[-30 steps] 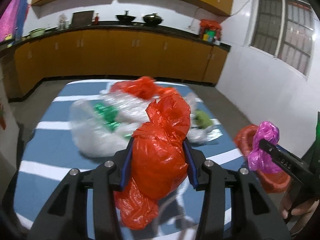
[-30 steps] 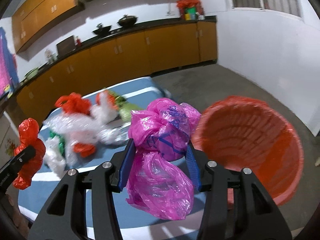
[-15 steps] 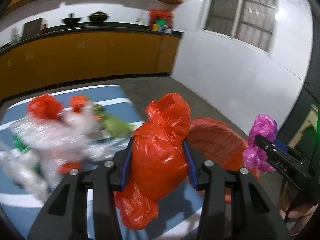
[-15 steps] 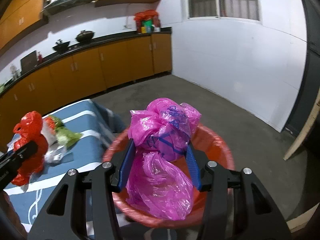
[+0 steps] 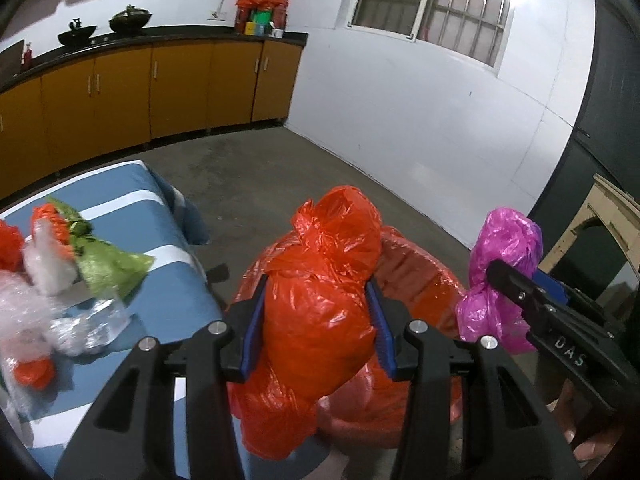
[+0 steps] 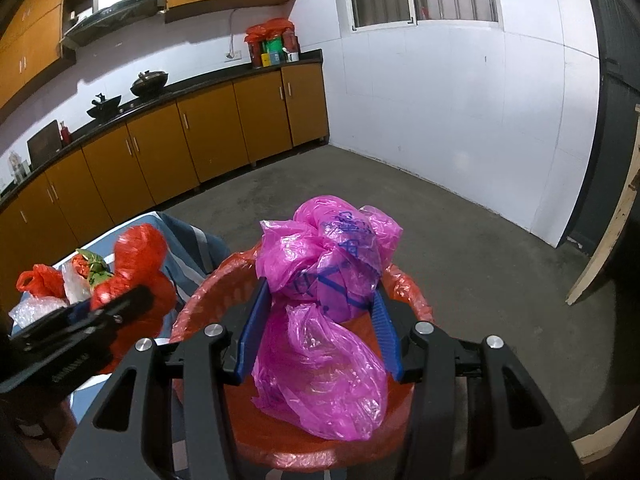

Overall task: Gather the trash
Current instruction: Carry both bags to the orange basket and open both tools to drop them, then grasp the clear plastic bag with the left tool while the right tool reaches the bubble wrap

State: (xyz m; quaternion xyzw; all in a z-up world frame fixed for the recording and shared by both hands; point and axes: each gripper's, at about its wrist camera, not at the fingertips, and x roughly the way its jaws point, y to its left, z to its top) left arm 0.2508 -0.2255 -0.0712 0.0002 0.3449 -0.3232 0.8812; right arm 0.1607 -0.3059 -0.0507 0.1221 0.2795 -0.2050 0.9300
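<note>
Left wrist view: the left hand-held gripper [image 5: 316, 316] is clamped on a knotted red plastic bag [image 5: 320, 304], held above the near rim of a red basket [image 5: 420, 276] standing on the concrete floor beside the blue striped tabletop [image 5: 160, 300], where a green bag [image 5: 108, 264] and clear plastic wrap [image 5: 84, 328] lie. Right wrist view: the right hand-held gripper [image 6: 318, 328] is clamped on a knotted pink plastic bag [image 6: 324, 320], held directly over the red basket's opening.
</note>
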